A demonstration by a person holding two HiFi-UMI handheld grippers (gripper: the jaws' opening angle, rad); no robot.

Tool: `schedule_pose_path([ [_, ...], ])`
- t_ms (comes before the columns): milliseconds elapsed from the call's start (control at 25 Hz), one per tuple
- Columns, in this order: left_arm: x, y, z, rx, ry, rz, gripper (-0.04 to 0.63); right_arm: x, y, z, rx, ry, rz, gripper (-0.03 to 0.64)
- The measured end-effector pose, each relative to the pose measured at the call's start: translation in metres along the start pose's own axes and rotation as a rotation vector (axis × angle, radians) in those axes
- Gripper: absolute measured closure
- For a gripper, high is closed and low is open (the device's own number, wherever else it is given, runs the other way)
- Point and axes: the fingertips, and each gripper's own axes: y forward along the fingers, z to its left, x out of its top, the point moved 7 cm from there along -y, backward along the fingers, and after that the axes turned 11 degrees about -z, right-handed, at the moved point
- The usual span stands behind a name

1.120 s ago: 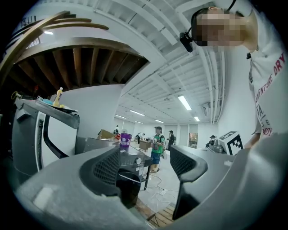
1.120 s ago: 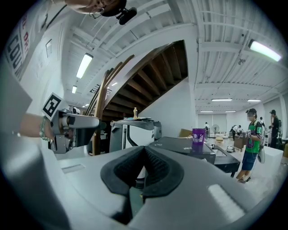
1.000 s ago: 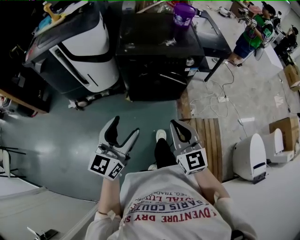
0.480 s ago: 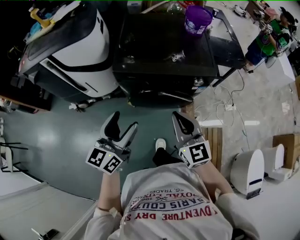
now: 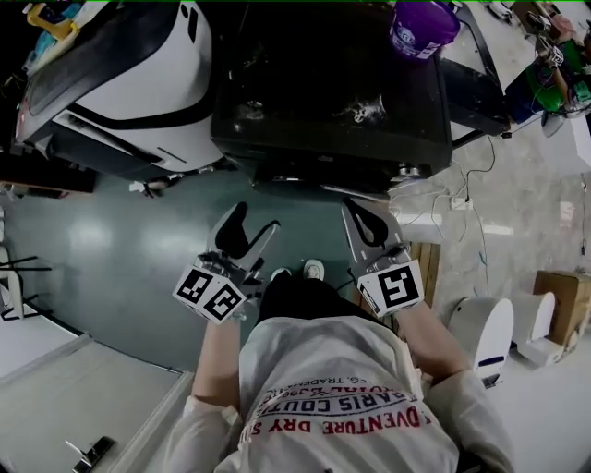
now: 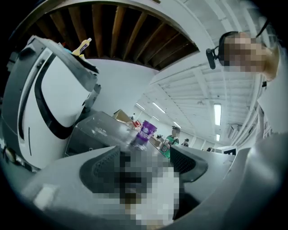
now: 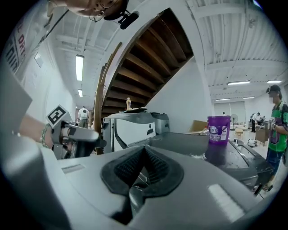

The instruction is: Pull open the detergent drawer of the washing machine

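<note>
The black washing machine stands ahead of me, seen from above, with a purple tub on its lid. Its front edge faces me; I cannot make out the detergent drawer. My left gripper hovers over the floor in front of the machine's left part, open and empty. Short of the front right corner, my right gripper is shut on nothing. In the left gripper view the jaws stand apart toward the machine. In the right gripper view the pads meet, with the tub beyond.
A white and black machine stands left of the washer. Cables and a wooden board lie on the floor at the right, near a white appliance. A person in green stands far right.
The washing machine has come nearer and larger in the head view. Both grippers have advanced toward its front; the left stays open and the right stays shut.
</note>
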Motion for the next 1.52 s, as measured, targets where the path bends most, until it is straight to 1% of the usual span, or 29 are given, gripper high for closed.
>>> schedule_pose_path([
  [80, -0.013, 0.007, 0.017, 0.01, -0.063, 0.01, 0.256, -0.01, 0.011, -0.003, 0.008, 0.009, 0.007, 0.617],
  [200, -0.032, 0.02, 0.045, 0.021, -0.149, 0.008, 0.256, -0.024, 0.03, -0.008, -0.008, 0.057, 0.013, 0.617],
  [400, -0.064, 0.035, 0.093, 0.027, -0.332, -0.038, 0.256, -0.063, 0.049, -0.01, -0.011, 0.055, 0.044, 0.617],
  [520, -0.078, 0.042, 0.115, 0.032, -0.447, -0.097, 0.256, -0.08, 0.06, -0.007, -0.012, 0.06, 0.056, 0.617],
  [680, -0.09, 0.057, 0.141, 0.024, -0.574, -0.194, 0.256, -0.089, 0.081, -0.001, -0.017, 0.066, 0.038, 0.617],
  [800, -0.104, 0.067, 0.161, 0.016, -0.759, -0.283, 0.255, -0.1, 0.093, 0.004, -0.018, 0.058, 0.036, 0.617],
  [840, -0.109, 0.071, 0.168, 0.012, -0.807, -0.302, 0.255, -0.104, 0.097, 0.006, -0.019, 0.055, 0.036, 0.617],
  [880, -0.114, 0.074, 0.174, 0.008, -0.836, -0.308, 0.246, -0.107, 0.101, 0.006, -0.021, 0.053, 0.038, 0.617],
  [920, -0.118, 0.077, 0.179, 0.002, -0.845, -0.304, 0.235, -0.111, 0.104, 0.007, -0.024, 0.054, 0.04, 0.617],
  [1040, -0.123, 0.084, 0.187, -0.028, -0.826, -0.282, 0.229, -0.12, 0.111, 0.008, -0.035, 0.067, 0.052, 0.617],
  [1200, -0.123, 0.093, 0.194, -0.059, -0.829, -0.302, 0.229, -0.129, 0.118, 0.008, -0.048, 0.068, 0.053, 0.617],
  [1320, -0.118, 0.099, 0.195, -0.089, -0.831, -0.308, 0.229, -0.135, 0.12, 0.011, -0.05, 0.067, 0.068, 0.617],
  [1520, -0.115, 0.111, 0.199, -0.116, -0.823, -0.319, 0.221, -0.141, 0.117, 0.015, -0.054, 0.073, 0.099, 0.617],
])
